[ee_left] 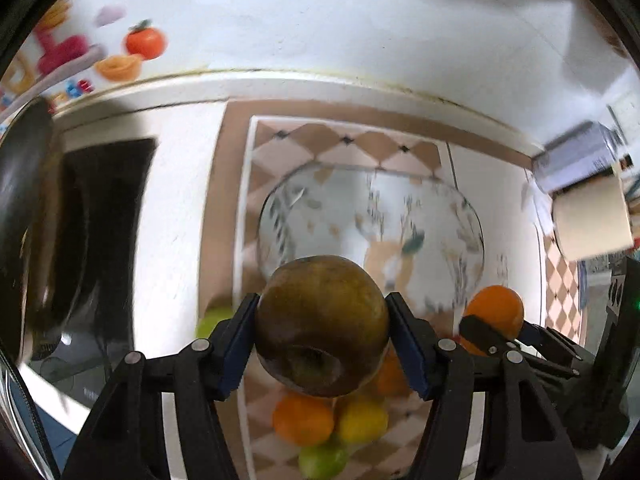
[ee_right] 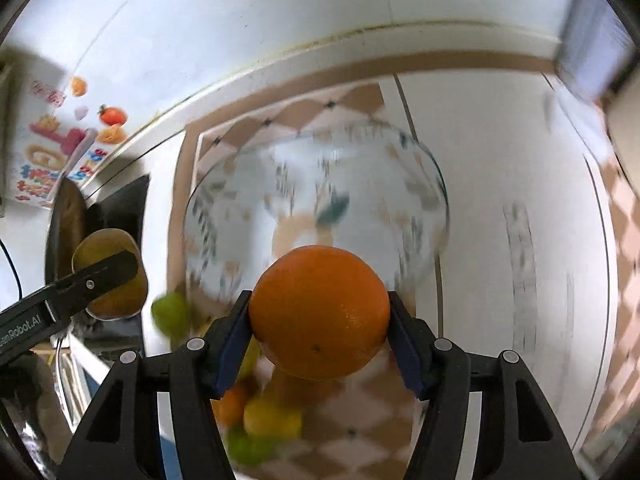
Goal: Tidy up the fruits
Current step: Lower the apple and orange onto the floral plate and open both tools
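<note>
Brown apple [ee_left: 322, 326] clamped in left gripper [ee_left: 322, 344]; orange [ee_right: 319, 312] clamped in right gripper [ee_right: 319, 340] (both near glass bowl [ee_right: 436, 184], blurred).

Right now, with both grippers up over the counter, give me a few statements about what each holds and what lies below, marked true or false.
1. The left gripper holds a brownish-green apple. True.
2. The right gripper is empty. False: it is shut on an orange.
3. The glass bowl already holds several fruits. False: no fruit shows in it.
4. Loose fruits lie on the checkered mat below the grippers. True.
</note>
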`<state>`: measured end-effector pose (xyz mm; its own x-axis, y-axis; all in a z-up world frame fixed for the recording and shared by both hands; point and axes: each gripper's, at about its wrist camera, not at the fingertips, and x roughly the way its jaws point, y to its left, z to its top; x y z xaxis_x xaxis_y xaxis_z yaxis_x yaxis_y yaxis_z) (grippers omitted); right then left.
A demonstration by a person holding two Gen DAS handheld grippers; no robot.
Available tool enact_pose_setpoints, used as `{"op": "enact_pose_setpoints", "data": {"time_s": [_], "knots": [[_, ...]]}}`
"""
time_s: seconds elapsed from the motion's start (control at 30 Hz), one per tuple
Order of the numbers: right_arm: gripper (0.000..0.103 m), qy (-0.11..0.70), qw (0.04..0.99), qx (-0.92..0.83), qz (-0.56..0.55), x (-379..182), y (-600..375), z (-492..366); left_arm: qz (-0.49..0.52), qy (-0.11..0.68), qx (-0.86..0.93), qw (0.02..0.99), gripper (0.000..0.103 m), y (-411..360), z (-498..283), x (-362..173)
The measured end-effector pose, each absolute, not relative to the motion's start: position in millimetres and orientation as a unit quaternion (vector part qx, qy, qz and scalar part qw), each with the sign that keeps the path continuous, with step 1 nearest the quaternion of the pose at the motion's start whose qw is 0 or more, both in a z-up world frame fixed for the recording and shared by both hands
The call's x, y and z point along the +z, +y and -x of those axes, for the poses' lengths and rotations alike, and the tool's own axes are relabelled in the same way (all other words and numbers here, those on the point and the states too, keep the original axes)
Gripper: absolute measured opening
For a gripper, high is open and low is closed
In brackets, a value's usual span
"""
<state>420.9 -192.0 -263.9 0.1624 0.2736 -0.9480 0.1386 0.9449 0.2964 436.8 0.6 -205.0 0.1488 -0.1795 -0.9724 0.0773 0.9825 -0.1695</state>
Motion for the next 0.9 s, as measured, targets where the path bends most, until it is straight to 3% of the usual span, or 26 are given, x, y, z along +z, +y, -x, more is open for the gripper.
{"op": "enact_pose_setpoints", "data": {"time_s": [0.4,0.83,0.9], "knots": [[0.066,0.687,0.718,0.059,-0.096,-324.4,-178.8,-515.5,0.104,0.736,-0.072,0.665,0.061,-14.9,-527.8,-297.3],[0.067,0.719,0.685,0.079,-0.091,-343.7,-184.3,-532.6,0.097,0.759,-0.058,0.642,0.061,-23.2,-532.8,-322.8],[0.075,0.721,0.682,0.078,-0.097,-344.7,-183.5,-534.7,0.089,0.756,-0.058,0.646,0.061,-26.1,-532.5,-323.1]]}}
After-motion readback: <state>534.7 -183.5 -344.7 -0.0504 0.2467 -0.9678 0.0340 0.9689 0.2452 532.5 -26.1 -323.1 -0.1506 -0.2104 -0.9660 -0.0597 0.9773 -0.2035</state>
